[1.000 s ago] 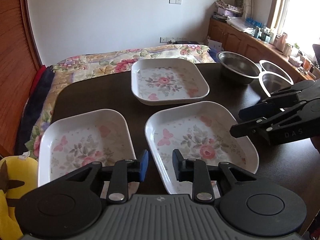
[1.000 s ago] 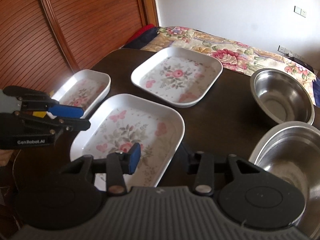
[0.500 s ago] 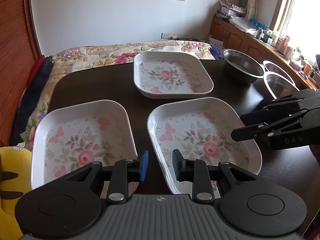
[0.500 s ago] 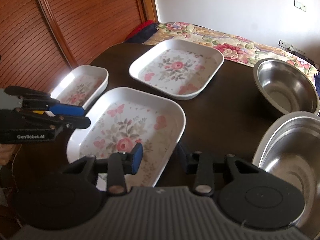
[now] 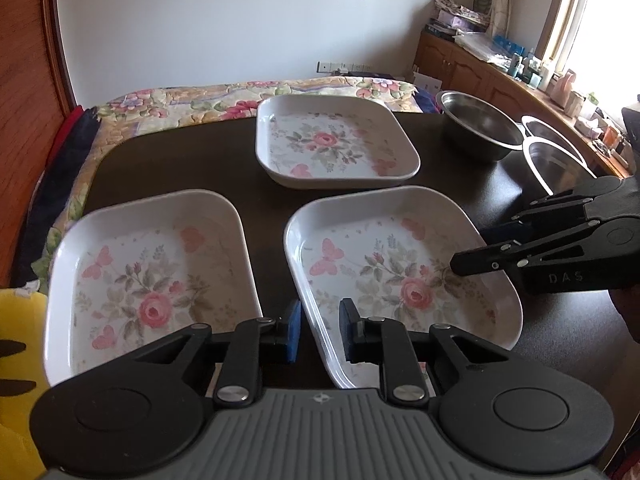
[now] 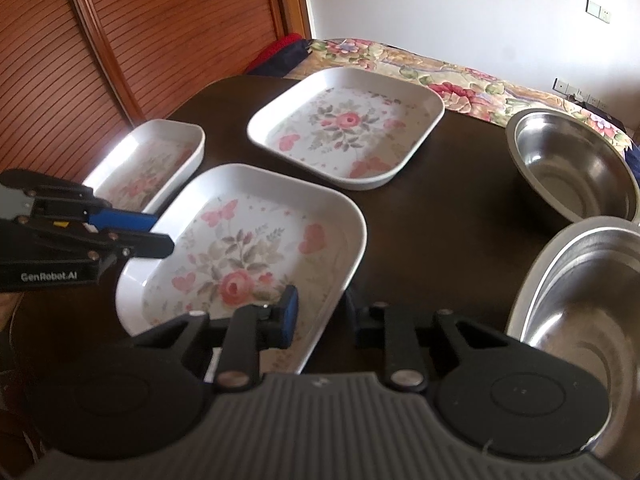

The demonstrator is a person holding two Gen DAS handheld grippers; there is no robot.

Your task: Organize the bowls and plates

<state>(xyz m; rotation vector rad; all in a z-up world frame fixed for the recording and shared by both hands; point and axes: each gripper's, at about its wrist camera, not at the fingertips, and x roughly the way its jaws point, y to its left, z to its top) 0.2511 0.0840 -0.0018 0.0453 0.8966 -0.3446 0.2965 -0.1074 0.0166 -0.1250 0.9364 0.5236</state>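
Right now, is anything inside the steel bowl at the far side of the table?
The steel bowl looks empty; only bare metal shows. Its near inner wall is hidden.

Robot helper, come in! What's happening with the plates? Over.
Left gripper open, astride near plate rim. Right gripper open at its other edge. Nothing lifted. Three plates apart; bowls aside.

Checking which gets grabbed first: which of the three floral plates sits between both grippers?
The near-right plate: the left gripper straddles its near-left rim and the right gripper its right edge. The near-left plate and far plate lie untouched.
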